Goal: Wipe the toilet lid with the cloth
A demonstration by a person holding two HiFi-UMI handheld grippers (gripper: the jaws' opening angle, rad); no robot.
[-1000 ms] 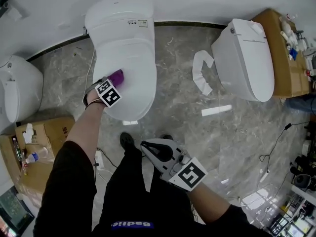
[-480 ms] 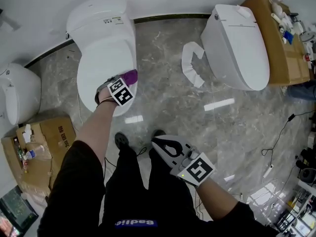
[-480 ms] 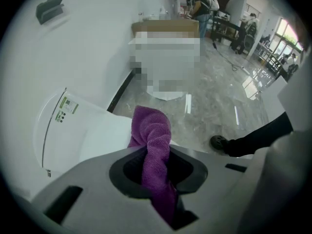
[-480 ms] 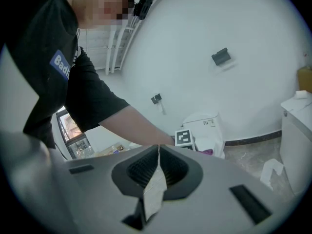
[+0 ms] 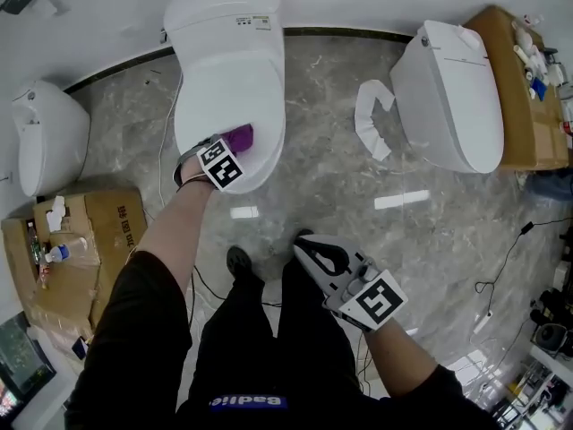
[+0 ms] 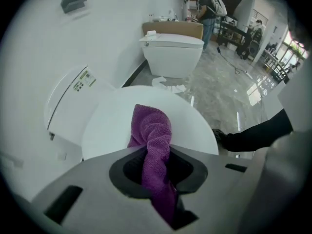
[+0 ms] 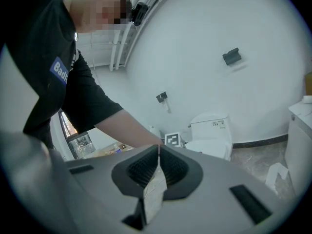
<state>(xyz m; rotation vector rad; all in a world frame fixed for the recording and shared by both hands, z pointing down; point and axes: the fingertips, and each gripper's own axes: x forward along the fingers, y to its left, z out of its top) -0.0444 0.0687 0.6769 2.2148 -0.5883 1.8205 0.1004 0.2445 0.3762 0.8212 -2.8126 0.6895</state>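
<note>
1. The lid (image 5: 228, 79) is down and broad. Only its front end is under the cloth, so I judge the strokes should overlap and work back toward the hinge.
2. The cloth (image 5: 240, 137) lies on the lid's front, right of centre. It should be kept pressed flat rather than bunched.
3. The left gripper (image 5: 231, 148) is clamped on the cloth. The right gripper (image 5: 307, 247) hangs by the legs, jaws together on nothing.
4. A second ago the cloth sat left of centre. Half a second ago it was at the lid's right edge.
</note>
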